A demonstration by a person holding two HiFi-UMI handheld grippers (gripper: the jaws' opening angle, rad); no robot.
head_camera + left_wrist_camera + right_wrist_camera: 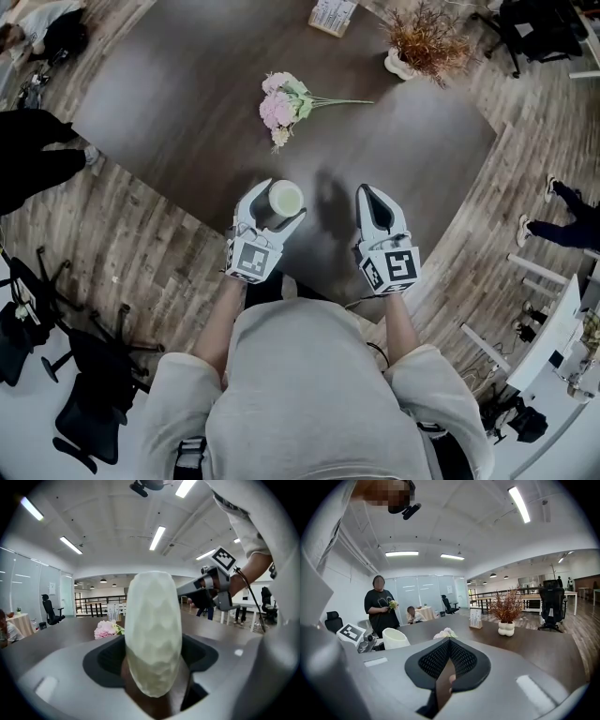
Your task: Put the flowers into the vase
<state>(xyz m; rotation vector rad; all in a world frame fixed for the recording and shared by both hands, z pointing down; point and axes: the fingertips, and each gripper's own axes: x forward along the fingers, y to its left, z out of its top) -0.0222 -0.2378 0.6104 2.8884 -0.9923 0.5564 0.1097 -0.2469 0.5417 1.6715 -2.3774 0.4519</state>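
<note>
A pale cream faceted vase (286,199) stands on the dark table (178,94) near its front edge. My left gripper (281,199) has its jaws wide around the vase and hugs it on both sides. In the left gripper view the vase (153,639) fills the middle between the jaws. A bunch of pink flowers (281,105) with a green stem lies on the table beyond the vase, also seen as the flowers (107,629) behind it. My right gripper (375,194) is shut and empty to the right of the vase (395,638), with the flowers (445,633) ahead of it.
A dried reddish plant in a white pot (422,42) and a small printed card (333,14) stand at the table's far right. Black office chairs (94,384) are on the floor at left. A person (382,606) stands beyond the table, and another person (562,220) is at the right.
</note>
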